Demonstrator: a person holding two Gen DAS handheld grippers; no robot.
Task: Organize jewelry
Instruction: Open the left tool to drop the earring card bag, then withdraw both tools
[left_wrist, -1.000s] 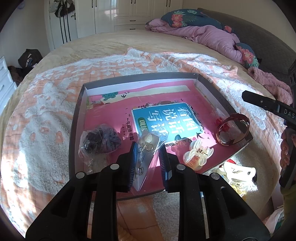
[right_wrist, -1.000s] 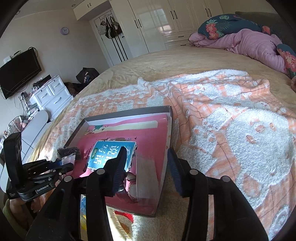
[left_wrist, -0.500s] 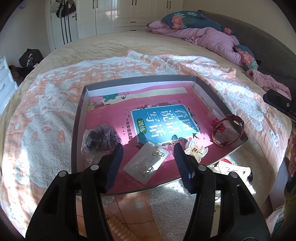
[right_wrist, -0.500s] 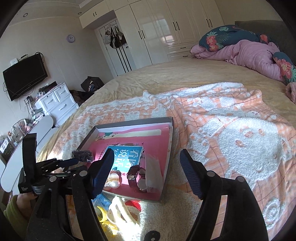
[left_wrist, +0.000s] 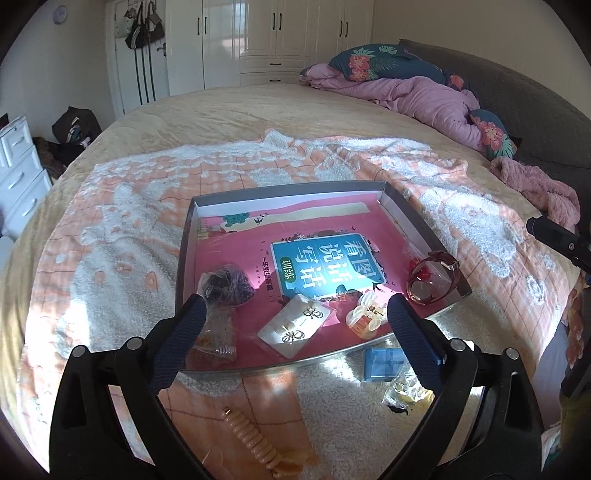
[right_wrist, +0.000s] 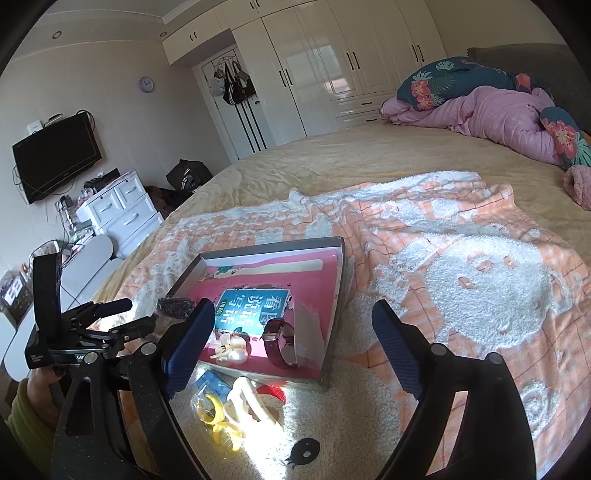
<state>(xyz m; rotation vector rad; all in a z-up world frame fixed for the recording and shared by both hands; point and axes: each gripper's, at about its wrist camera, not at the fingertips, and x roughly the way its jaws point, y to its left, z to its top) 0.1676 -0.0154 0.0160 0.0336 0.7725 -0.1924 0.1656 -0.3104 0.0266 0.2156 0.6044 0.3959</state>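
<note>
1. Landmark: shallow grey tray (left_wrist: 424, 225), rectangular, thin-walled, lined with a glossy pink book cover. It sits on a fuzzy peach-and-white blanket (left_wrist: 122, 236) spread over a tan bed (left_wrist: 229, 110).
2. Inside the tray, near edge: flat clear packet of earrings (left_wrist: 295, 326), two small gold bow shapes on a white card. Beside it a pale translucent claw clip (left_wrist: 364, 315). At the tray's right corner a dark red watch (left_wrist: 432, 280), band curled into a loop. At the left, a crinkled clear bag of dark beads (left_wrist: 225, 286).
3. Outside the tray, just past its near edge: small blue plastic box (left_wrist: 382, 363), a bag of yellow pieces (left_wrist: 406, 393), a beige spiral hair tie (left_wrist: 255, 441). The right wrist view adds a cream claw clip (right_wrist: 251, 402) and yellow rings (right_wrist: 214, 408).
4. Writing: teal panel (left_wrist: 325, 264) on the cover bears large white Chinese characters, partly legible as "看图说话"; a green oval reads "训练".
5. Left gripper (left_wrist: 293, 332): blue ribbed pads spread wide, holding nothing, above the tray's near edge.
6. Right gripper (right_wrist: 291, 354): fingers likewise wide apart, empty, over the tray's right corner.
7. Room: white glossy wardrobes (right_wrist: 332, 62), wall television (right_wrist: 55, 155), white drawer unit (right_wrist: 122, 214), pink quilt (right_wrist: 498, 118) with floral pillows far beyond the tray.
</note>
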